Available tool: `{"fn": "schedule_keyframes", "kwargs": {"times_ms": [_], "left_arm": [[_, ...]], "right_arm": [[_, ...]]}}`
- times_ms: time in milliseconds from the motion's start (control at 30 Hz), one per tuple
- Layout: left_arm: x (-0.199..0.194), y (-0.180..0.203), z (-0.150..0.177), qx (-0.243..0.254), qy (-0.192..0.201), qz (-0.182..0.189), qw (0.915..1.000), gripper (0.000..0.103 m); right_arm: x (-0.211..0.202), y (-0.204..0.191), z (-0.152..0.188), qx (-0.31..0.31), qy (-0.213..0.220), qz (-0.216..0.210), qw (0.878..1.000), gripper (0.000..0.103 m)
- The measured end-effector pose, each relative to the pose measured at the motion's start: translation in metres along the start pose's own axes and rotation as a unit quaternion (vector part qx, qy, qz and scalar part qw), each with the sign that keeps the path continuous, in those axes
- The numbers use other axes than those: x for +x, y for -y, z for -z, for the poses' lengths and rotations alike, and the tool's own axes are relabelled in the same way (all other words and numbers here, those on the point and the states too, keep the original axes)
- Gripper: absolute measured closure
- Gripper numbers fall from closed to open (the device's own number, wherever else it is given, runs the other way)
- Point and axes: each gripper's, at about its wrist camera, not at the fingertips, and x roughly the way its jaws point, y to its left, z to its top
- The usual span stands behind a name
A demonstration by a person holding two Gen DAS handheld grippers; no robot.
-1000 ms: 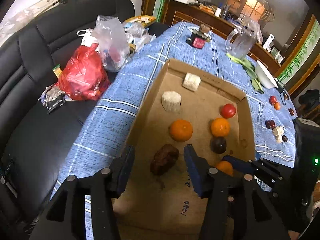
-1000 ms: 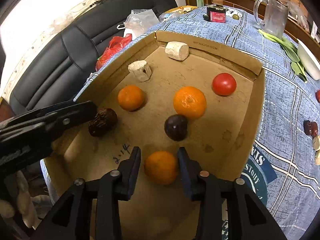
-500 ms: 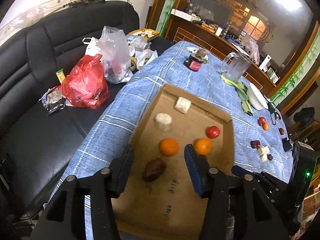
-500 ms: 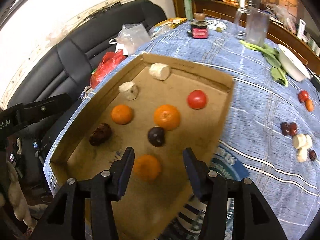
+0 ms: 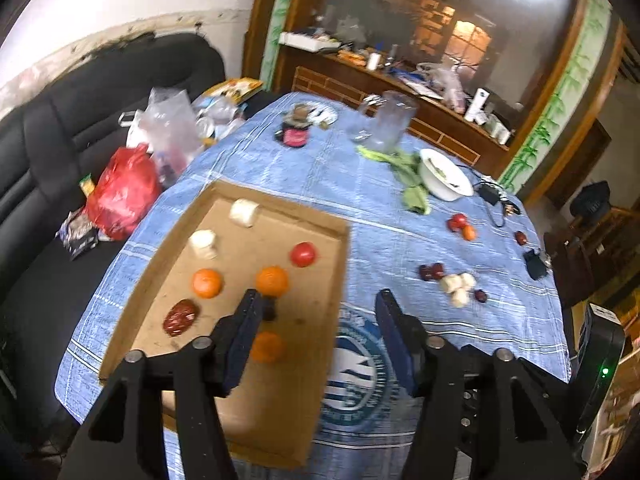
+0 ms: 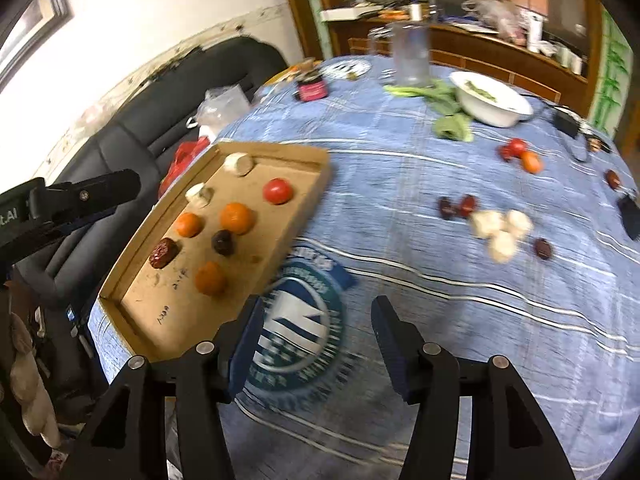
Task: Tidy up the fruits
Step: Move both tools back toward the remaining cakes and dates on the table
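A cardboard tray (image 5: pixel 280 204) (image 6: pixel 272 146) lies on the blue tablecloth. It holds three oranges (image 5: pixel 206 282) (image 6: pixel 237 218), a tomato (image 5: pixel 303 254) (image 6: pixel 277 191), a dark plum (image 6: pixel 223 242), a red date (image 5: pixel 181 317) (image 6: pixel 163 253) and two white pieces (image 5: pixel 203 243) (image 6: pixel 239 163). Loose dates (image 6: pixel 456 206), white pieces (image 6: pixel 500 228) (image 5: pixel 458 284) and a tomato (image 6: pixel 516 147) lie on the cloth to the right. My left gripper (image 5: pixel 318 312) hangs above the tray's right wall, jaws opening, nothing between them. My right gripper (image 6: pixel 318 316) hovers over the cloth's round emblem, jaws opening and empty.
A white bowl (image 6: pixel 494 100), green leaves (image 6: pixel 448 116), a glass pitcher (image 6: pixel 412 54) and a dark jar (image 6: pixel 312 86) stand at the far side. A black sofa (image 5: pixel 44 152) with a red bag (image 5: pixel 122 194) and clear bags lies left. Black chargers (image 5: pixel 534 264) sit far right.
Both grippers have pulled back and up from the tray and swung right. Their jaws have widened. The date and the near orange stay in the tray, no longer between the fingers.
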Motion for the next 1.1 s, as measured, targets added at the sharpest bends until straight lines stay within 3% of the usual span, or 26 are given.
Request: {"fn": "schedule_keyframes", "kwargs": {"times_ms": [367,600,1100], "left_arm": [[-0.042,0.066,0.002,0.076,0.038,0.005,0.9964,0.042],[-0.055,0.061,-0.007,0.056,0.051,-0.003,0.9971,0.042],[-0.037,0.07,0.0,0.065,0.025,0.011,0.9975,0.042]], "right_arm": [[-0.055,0.04,0.013,0.049,0.052,0.007,0.997,0.035],[-0.079,0.046,0.013,0.051,0.089,0.008,0.995,0.031],[-0.068,0.082,0.021,0.096,0.07,0.029,0.993,0.03]]}}
